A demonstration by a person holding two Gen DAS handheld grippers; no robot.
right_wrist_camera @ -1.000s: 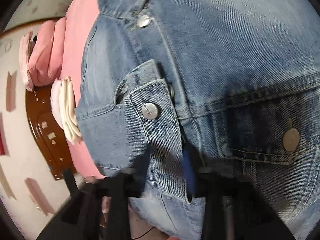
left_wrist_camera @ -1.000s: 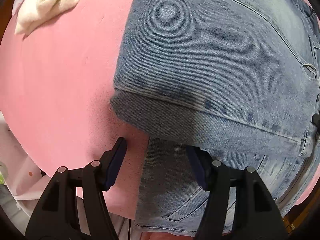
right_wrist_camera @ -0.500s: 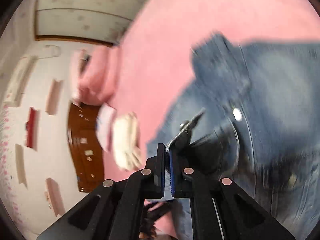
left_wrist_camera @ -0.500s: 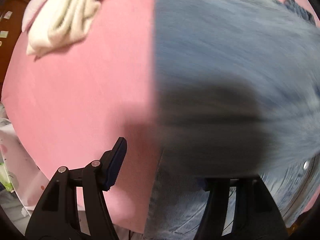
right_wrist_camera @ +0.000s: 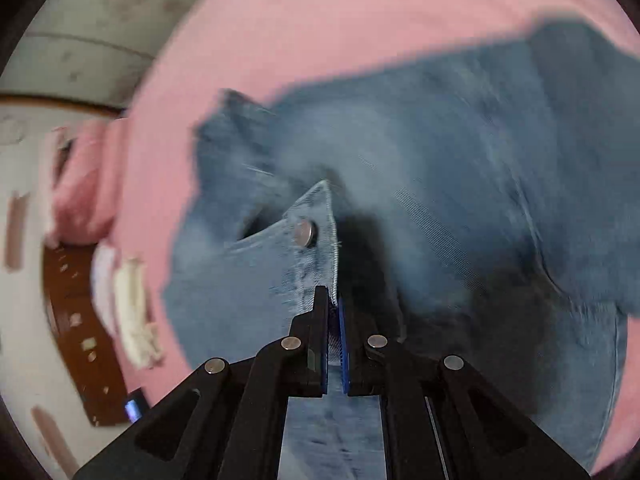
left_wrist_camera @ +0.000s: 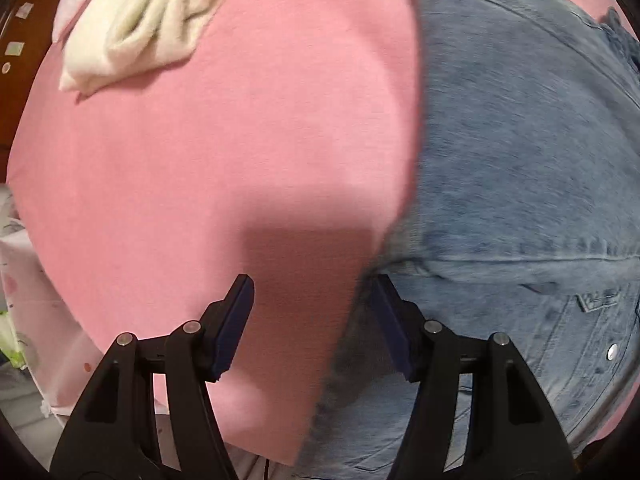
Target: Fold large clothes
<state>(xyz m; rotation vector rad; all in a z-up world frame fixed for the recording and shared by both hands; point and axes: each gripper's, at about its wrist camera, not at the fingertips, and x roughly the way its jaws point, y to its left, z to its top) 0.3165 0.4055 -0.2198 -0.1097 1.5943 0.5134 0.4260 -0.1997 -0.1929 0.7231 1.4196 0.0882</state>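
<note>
Right gripper (right_wrist_camera: pixel 333 308), now raised, pinching buttoned cuff (right_wrist_camera: pixel 310 240) of denim jacket (left_wrist_camera: pixel 520 160); sleeve lifted toward 12 o'clock, fold under way. Left gripper (left_wrist_camera: pixel 310 320) half-wide, empty, over pink bedspread (left_wrist_camera: pixel 220 152); jacket at 3 o'clock.

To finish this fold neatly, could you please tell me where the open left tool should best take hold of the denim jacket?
Grip the denim jacket at its thick hem band near the left corner, coming from the pink bed side; that edge lies exposed beside the left tool.
</note>
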